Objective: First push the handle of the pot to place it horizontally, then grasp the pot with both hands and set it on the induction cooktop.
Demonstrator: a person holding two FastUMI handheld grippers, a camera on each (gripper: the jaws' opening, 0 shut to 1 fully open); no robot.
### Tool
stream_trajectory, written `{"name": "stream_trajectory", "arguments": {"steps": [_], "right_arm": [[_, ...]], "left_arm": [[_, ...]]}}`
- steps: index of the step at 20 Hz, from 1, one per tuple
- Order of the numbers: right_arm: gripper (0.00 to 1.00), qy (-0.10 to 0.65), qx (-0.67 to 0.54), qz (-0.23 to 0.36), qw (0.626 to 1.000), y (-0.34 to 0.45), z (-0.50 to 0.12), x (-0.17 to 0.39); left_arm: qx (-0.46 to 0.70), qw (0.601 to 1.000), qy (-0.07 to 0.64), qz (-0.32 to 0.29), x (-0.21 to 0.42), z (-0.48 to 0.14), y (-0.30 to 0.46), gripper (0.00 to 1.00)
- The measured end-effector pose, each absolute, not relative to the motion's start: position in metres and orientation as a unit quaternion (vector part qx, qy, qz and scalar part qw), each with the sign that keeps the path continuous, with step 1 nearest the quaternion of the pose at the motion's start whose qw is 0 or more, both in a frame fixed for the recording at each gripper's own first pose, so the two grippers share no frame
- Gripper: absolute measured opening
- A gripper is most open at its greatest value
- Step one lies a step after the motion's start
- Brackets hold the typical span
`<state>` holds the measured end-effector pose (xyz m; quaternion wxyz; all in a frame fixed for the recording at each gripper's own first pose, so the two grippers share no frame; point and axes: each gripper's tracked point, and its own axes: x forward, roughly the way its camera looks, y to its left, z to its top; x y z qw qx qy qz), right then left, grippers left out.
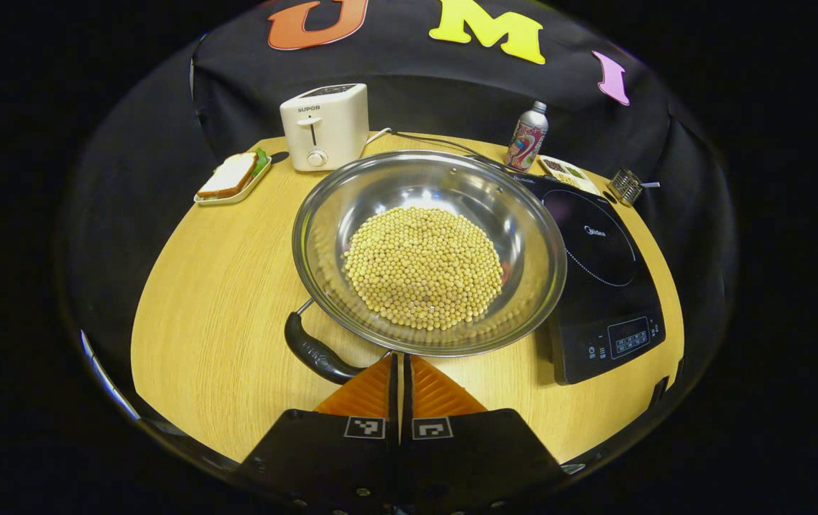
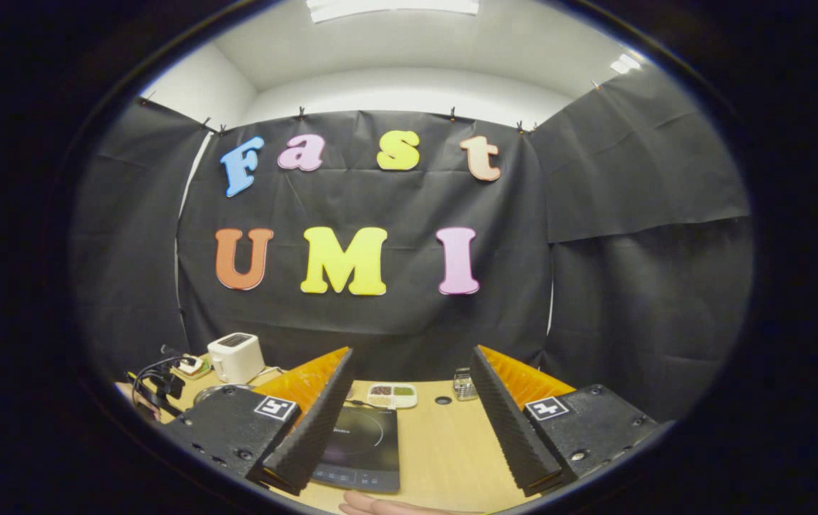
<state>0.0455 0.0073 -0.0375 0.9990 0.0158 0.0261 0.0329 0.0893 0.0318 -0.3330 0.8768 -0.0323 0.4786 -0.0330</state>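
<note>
The left gripper (image 1: 400, 372), jaws closed, sits just right of the pot (image 1: 429, 250) handle (image 1: 314, 352), which angles toward the worktop's near edge; right jaws wide.

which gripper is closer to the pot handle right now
Left. The left gripper, fingers closed, sits at the near rim of the pot, just beside its black handle. The right gripper is raised and open, off over the induction cooktop side.

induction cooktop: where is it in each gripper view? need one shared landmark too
Left gripper view: induction cooktop right of centre, beside the pot.
Right gripper view: cooktop bottom centre, partly behind the near finger.
Shared landmark: white toaster, at the table's far side.
</note>
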Motion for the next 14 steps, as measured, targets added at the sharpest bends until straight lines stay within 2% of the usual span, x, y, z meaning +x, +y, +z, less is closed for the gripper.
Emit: {"name": "stream_trajectory", "arguments": {"steps": [1,3,4,5,6,8,9,10,11,12,13,14], "right_arm": [[1.00,0.020,0.015,0.029,0.999,0.004,-0.036,0.046],[1.00,0.017,0.013,0.021,1.000,0.000,-0.041,0.047],[1.00,0.019,0.013,0.023,0.999,0.002,-0.042,0.046],[1.00,0.016,0.012,0.028,0.999,0.008,-0.040,0.047],[1.00,0.010,0.007,0.032,0.999,0.012,-0.035,0.046],[1.00,0.002,0.001,0.040,0.999,0.019,-0.029,0.045],[1.00,-0.003,0.005,0.050,0.999,0.026,-0.026,0.042],[1.00,-0.007,0.009,0.061,0.998,0.034,-0.022,0.040],[1.00,-0.012,0.012,0.069,0.997,0.040,-0.018,0.041],[1.00,-0.014,0.013,0.071,0.997,0.042,-0.016,0.041],[1.00,-0.015,0.012,0.073,0.997,0.044,-0.018,0.040],[1.00,-0.019,0.009,0.076,0.997,0.047,-0.016,0.039]], "left_arm": [[-0.032,0.877,0.478,-0.032,0.090,-0.333,0.037,0.10],[-0.034,0.876,0.479,-0.032,0.093,-0.337,0.044,0.10],[-0.032,0.874,0.484,-0.034,0.094,-0.341,0.047,0.00],[-0.032,0.872,0.488,-0.034,0.095,-0.343,0.051,0.00],[-0.032,0.871,0.489,-0.030,0.098,-0.344,0.056,0.10],[-0.023,0.871,0.491,-0.019,0.105,-0.345,0.068,0.12],[-0.019,0.871,0.491,-0.016,0.107,-0.345,0.073,0.11],[-0.018,0.870,0.492,-0.016,0.111,-0.346,0.077,0.00],[-0.019,0.870,0.492,-0.015,0.115,-0.346,0.080,0.00],[-0.022,0.870,0.492,-0.014,0.118,-0.346,0.084,0.10],[-0.023,0.870,0.492,-0.011,0.122,-0.346,0.089,0.00],[-0.026,0.870,0.492,-0.007,0.125,-0.347,0.094,0.00]]}}
